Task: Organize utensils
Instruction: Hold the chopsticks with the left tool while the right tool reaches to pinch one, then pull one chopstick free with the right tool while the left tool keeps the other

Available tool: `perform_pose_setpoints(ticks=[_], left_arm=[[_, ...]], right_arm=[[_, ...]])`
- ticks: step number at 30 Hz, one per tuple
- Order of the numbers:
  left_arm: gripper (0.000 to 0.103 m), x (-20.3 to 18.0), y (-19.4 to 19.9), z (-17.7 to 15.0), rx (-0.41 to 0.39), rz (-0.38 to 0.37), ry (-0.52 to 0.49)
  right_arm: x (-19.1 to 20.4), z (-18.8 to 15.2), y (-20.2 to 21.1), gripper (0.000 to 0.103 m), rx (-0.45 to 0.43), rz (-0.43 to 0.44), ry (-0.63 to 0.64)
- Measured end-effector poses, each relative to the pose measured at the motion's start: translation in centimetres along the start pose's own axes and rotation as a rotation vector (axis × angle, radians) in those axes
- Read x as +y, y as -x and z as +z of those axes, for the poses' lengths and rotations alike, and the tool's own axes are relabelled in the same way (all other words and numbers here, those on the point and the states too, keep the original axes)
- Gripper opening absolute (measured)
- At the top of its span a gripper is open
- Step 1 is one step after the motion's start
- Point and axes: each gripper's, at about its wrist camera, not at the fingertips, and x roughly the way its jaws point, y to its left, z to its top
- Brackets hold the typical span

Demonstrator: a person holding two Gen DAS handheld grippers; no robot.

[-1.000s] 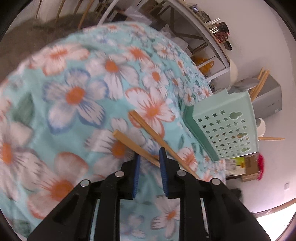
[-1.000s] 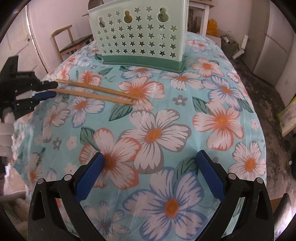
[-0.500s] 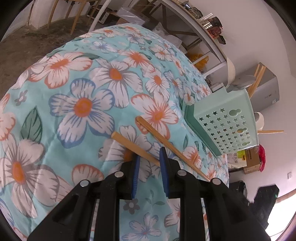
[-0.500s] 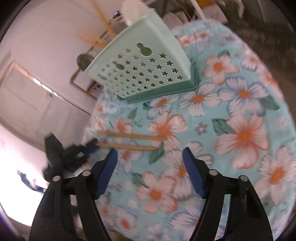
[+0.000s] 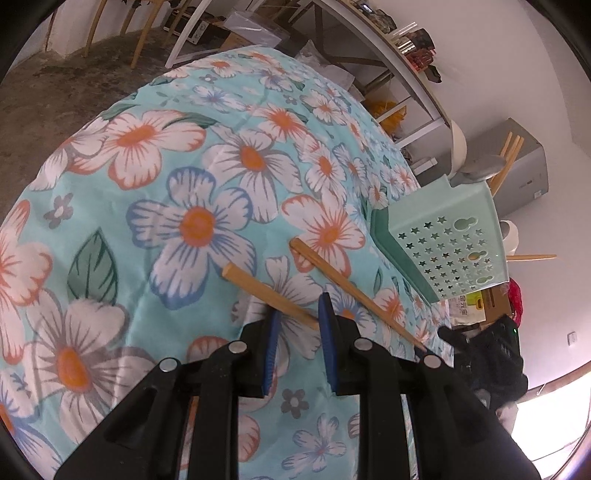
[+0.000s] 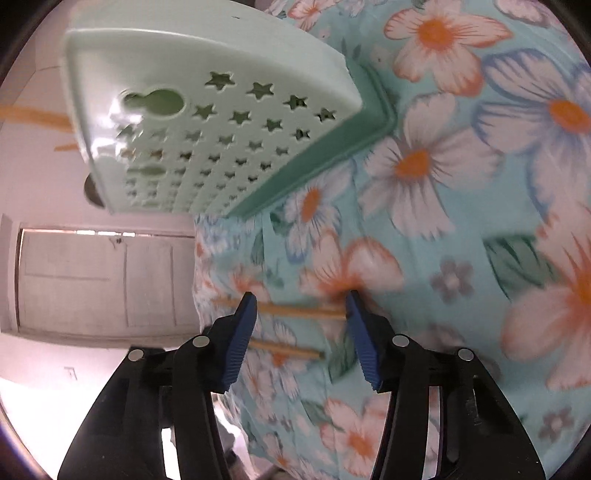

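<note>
Two wooden chopsticks lie side by side on the floral tablecloth (image 5: 192, 221). In the left wrist view my left gripper (image 5: 298, 306) stands open, its blue pads straddling the nearer chopstick (image 5: 266, 290); the farther chopstick (image 5: 351, 288) lies just right of it. In the right wrist view my right gripper (image 6: 300, 306) is open over the farther chopstick (image 6: 295, 309), with the nearer chopstick (image 6: 284, 349) lower between its jaws. The mint green utensil holder (image 5: 448, 243) with star holes stands beyond, large in the right wrist view (image 6: 207, 110).
Chopsticks and a ladle stick out of the holder's top (image 5: 506, 158). The table edge drops off by a white door (image 6: 96, 280). Shelves (image 5: 388, 55), chair legs (image 5: 140, 33) and boxes (image 5: 480, 306) stand around the table.
My right gripper swung in low toward the chopsticks from the holder side and narrowed a little. My left gripper stayed over the nearer chopstick, still slightly open.
</note>
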Motion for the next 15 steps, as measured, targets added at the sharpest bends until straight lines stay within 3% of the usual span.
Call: perform_pose_setpoints(ticks=[6,11,15], left_arm=[[0.020,0.1,0.0,0.0,0.003,-0.006,0.005],[0.020,0.1,0.0,0.0,0.005,-0.004,0.006],[0.020,0.2,0.0,0.0,0.003,-0.005,0.007]], right_arm=[[1.5,0.2,-1.5,0.039,-0.041,-0.042,-0.001],[1.8,-0.2,-1.6,0.038,-0.063,-0.033,-0.033],[1.2,-1.1,0.5,0.040,-0.130,-0.043,-0.057]])
